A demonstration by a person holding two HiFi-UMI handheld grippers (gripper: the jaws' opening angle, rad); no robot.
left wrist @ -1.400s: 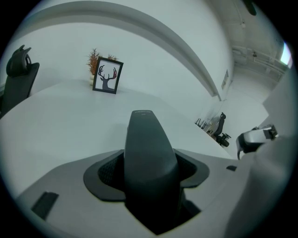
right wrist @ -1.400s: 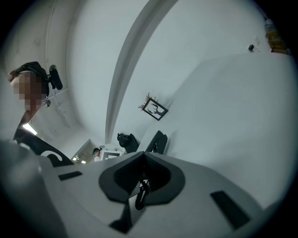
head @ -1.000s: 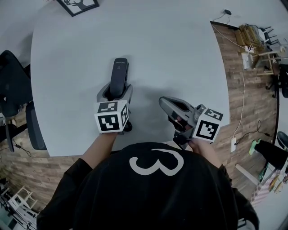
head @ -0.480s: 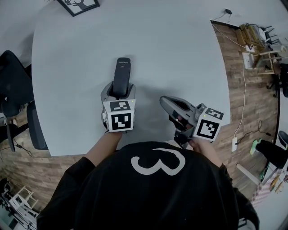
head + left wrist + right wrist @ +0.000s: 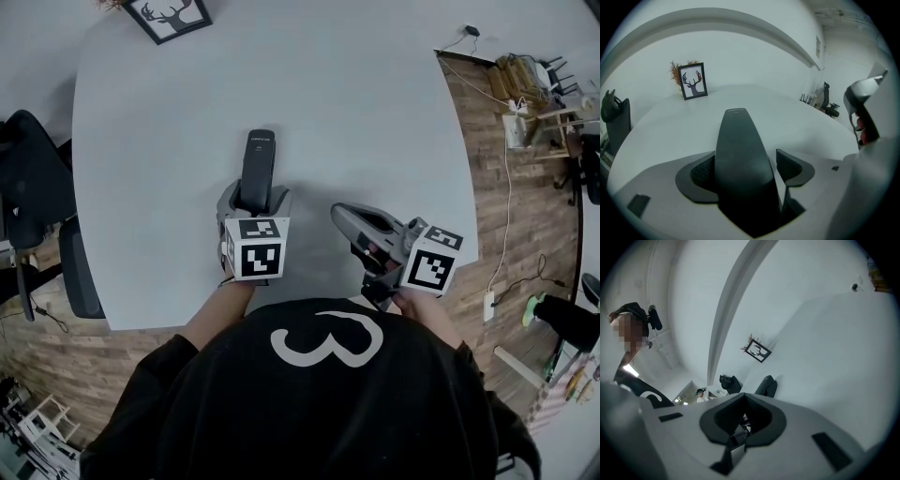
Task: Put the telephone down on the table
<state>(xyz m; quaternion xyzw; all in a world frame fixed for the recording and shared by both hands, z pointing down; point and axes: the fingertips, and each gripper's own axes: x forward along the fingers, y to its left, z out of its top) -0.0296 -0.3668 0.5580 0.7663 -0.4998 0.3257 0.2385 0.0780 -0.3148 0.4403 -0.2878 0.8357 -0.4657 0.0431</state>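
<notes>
A dark slim telephone (image 5: 256, 164) lies lengthwise on the pale grey table (image 5: 375, 94), pointing away from me. Its near end sits between the fingers of my left gripper (image 5: 253, 194), whose jaws are opening. In the left gripper view the telephone (image 5: 740, 150) fills the middle, and a narrow gap shows between it and the right pad (image 5: 790, 166). My right gripper (image 5: 341, 215) hovers near the table's front edge, to the right of the telephone, shut with nothing in it. The right gripper view shows the right gripper (image 5: 743, 397) with its pads together.
A framed deer picture (image 5: 169, 17) stands at the table's far left edge. Black chairs (image 5: 33, 178) stand off the left side. Cables and a power strip (image 5: 514, 122) lie on the wooden floor to the right. A person (image 5: 628, 333) shows in the right gripper view.
My left gripper and the telephone have shifted a little right and toward me, and the telephone now points straighter away. The right gripper has stayed where it was.
</notes>
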